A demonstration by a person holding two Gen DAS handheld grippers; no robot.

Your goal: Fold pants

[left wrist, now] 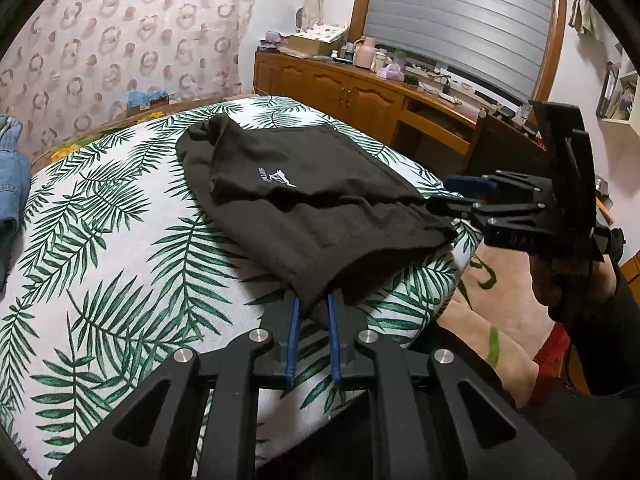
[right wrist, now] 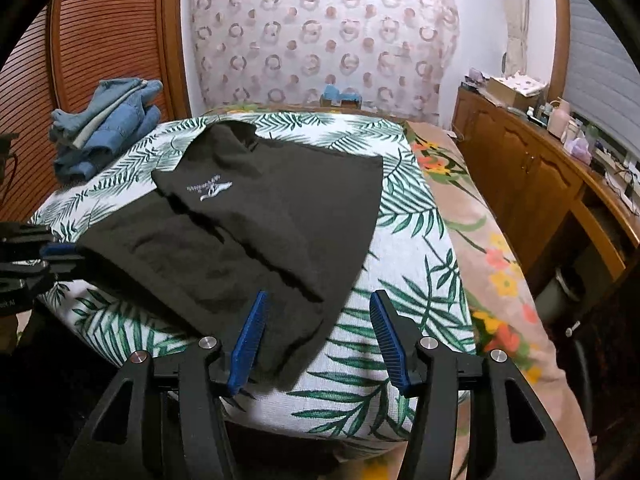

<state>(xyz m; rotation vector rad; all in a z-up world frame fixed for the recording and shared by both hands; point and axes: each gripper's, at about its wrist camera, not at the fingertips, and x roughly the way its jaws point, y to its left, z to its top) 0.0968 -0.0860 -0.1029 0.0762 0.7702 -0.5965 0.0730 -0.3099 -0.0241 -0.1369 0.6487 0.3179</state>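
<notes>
Black pants [left wrist: 304, 196] lie partly folded across the middle of both frames, on a white cloth printed with green palm leaves [left wrist: 120, 248] that covers a raised pad on a bed.

In the left wrist view, the left gripper [left wrist: 314, 312] sits at bottom centre. Its blue pads are drawn close together and pinch the near corner of the pants, where the fabric drapes down between them.

In the right wrist view, the right gripper [right wrist: 320, 328] sits at bottom centre with its blue fingers spread wide. The near hem of the pants lies between them and against the left pad, but nothing is clamped. In the left wrist view this gripper appears at the right edge of the frame, its tips at the pants' right edge.

To do this step well, the right gripper probably needs to close on the free corner, level with the corner the left one holds. Then both can lift together and carry the hem evenly over the upper half, keeping the edge taut so the layers stay flat.

A small white embroidered logo [right wrist: 210, 191] sits on the pants, with lettering too small to read. Faint letters on the gripper body cannot be made out.

A pile of blue denim [right wrist: 104, 124] rests at the upper left of the right wrist view.
</notes>
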